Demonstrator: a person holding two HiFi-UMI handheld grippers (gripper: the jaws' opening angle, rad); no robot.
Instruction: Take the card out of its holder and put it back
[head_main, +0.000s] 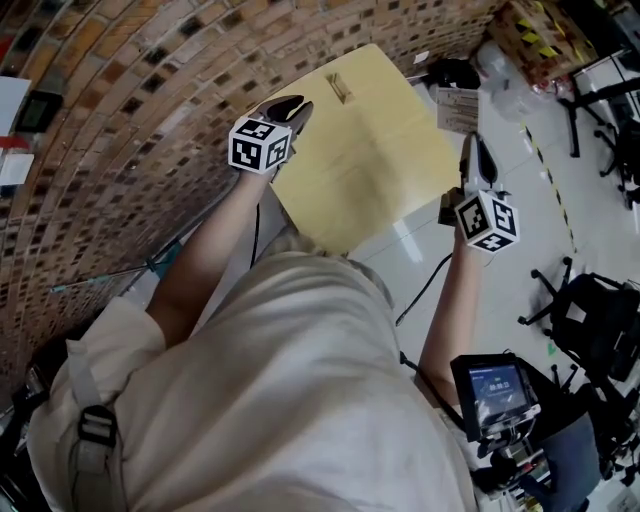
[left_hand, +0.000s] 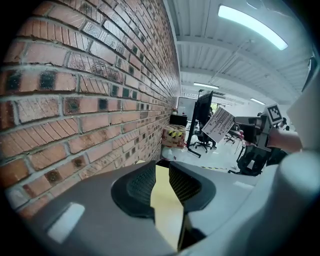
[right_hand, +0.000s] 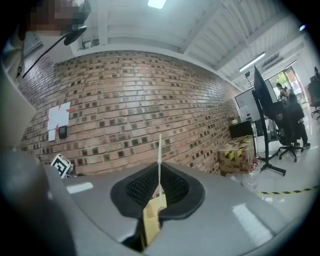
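The person's torso (head_main: 300, 400) is blocking the near edge of the yellow table (head_main: 370, 150), and the card (left_hand: 218, 124) is showing print, probably text lines, that's coming out way too small to read.

Left gripper (head_main: 288, 108) held forward on the bare, outstretched left forearm (head_main: 205, 255), tilted somewhat downward. Its jaws stand slightly apart, nothing between them. Right gripper (head_main: 472, 150) out on the right forearm (head_main: 448, 315), roughly level, jaws pressed together on the card (left_hand: 218, 124).
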